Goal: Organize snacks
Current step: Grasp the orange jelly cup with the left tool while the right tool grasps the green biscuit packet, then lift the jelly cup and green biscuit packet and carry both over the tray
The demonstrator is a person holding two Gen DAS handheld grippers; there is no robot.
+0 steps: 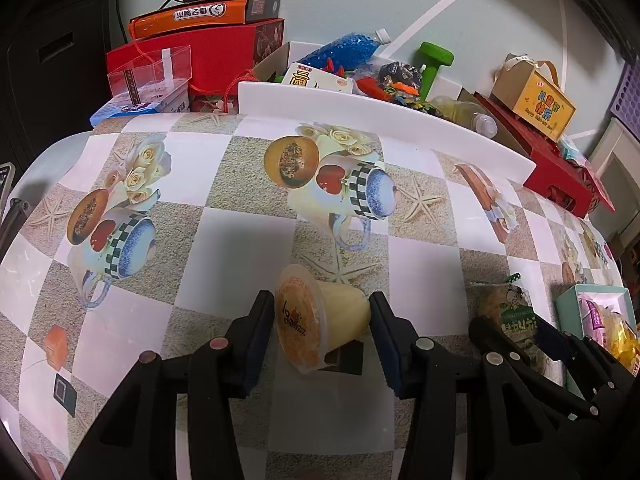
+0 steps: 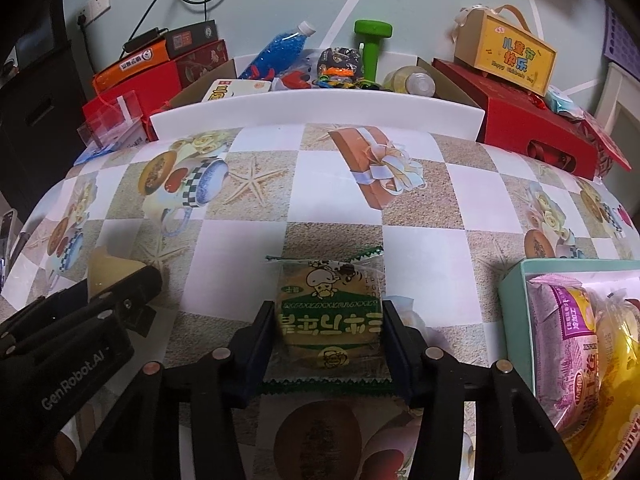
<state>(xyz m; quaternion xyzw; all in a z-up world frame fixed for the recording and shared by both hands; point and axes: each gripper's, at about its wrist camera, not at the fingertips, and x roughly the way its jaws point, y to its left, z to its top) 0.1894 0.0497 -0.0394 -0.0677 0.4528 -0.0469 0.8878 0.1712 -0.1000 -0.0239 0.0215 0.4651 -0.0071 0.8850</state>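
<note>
Now both sets of fingers are pinching snacks, left gripper [image 1: 320,328] squeezing the jelly cup [image 1: 320,316] end-to-end, right gripper [image 2: 326,332] clamping the biscuit packet [image 2: 330,316], and that tapered cup is risking squirting free above the bench [image 1: 240,248].

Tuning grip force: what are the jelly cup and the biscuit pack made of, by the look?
Jelly cup: looks like thin translucent plastic, glossy, with a printed film lid; pale yellow filling shows through the wall. Probably stiff but crushable.
Biscuit pack: looks like clear, shiny plastic film with green print and zigzag-cut sealed ends; the biscuit shows through it. Soft wrap, brittle contents likely.
</note>
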